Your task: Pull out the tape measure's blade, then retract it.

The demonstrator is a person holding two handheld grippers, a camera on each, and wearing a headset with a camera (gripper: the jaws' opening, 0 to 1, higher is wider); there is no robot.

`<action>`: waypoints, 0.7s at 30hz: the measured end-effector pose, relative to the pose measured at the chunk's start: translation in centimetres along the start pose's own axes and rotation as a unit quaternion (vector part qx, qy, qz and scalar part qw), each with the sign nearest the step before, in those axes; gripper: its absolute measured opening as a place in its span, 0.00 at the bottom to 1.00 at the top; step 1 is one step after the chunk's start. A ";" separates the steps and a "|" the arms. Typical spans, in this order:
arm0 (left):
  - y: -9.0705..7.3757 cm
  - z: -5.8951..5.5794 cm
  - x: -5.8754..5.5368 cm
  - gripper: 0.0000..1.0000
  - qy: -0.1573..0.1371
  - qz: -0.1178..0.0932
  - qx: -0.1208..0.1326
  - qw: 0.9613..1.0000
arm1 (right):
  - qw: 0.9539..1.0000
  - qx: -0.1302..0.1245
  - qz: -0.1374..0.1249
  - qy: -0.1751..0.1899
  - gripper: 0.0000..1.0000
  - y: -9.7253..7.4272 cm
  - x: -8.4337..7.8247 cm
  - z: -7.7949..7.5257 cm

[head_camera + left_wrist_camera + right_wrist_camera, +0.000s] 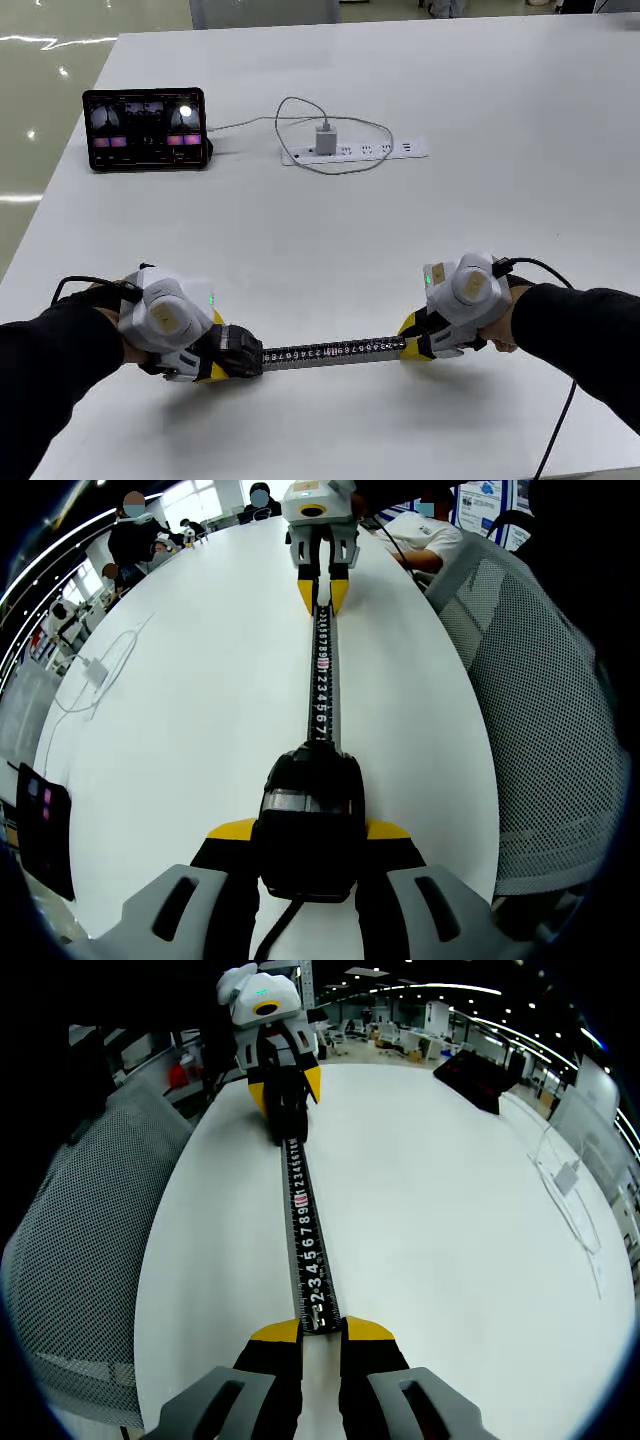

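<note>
The black tape measure case (240, 352) sits low over the white table near its front edge, and my left gripper (216, 358) is shut on it; the case (310, 820) lies between the yellow-tipped jaws in the left gripper view. Its dark numbered blade (330, 351) is drawn out to the right, stretched straight just above the table. My right gripper (412, 345) is shut on the blade's end. In the right gripper view the blade (305, 1250) runs from the jaws to the case (287, 1110) in the left gripper (284, 1085). The right gripper (322, 592) appears far off in the left gripper view.
A tablet (146, 129) stands at the back left of the table (500, 180). A white power strip (355, 151) with a charger and looped cable lies behind the middle. A grey mesh chair (545, 700) stands beside the table. People sit at the far end.
</note>
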State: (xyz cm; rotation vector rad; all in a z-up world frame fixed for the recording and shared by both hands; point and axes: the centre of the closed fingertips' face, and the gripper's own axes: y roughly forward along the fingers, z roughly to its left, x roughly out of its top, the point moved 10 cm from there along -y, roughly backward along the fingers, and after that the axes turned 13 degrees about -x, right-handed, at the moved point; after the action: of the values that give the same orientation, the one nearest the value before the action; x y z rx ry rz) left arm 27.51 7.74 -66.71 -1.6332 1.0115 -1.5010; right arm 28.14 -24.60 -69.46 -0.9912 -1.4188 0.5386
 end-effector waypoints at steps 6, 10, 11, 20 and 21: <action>0.0 0.0 0.0 0.32 0.000 0.000 0.000 1.000 | 1.000 -0.002 0.004 0.000 0.09 -0.3 -0.4 -0.2; 0.0 0.0 0.0 0.32 -0.001 0.000 0.000 1.000 | 1.000 -0.002 0.006 0.000 0.09 -0.4 -0.6 -0.3; 0.0 0.1 0.0 0.32 -0.001 0.000 0.000 1.000 | 1.000 -0.002 0.007 -0.001 0.09 -0.4 -0.6 -0.3; 0.0 0.1 0.0 0.32 -0.001 0.000 0.001 1.000 | 1.000 -0.003 0.009 -0.003 0.09 -0.7 -1.0 -0.5; 0.0 0.1 0.0 0.32 -0.001 0.000 0.000 1.000 | 1.000 -0.003 0.010 -0.002 0.09 -0.7 -1.1 -0.6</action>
State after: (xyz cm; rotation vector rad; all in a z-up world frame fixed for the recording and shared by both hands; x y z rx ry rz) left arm 27.61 7.71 -66.70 -1.6339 1.0094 -1.4988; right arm 28.37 -25.97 -69.42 -1.0103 -1.4166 0.5516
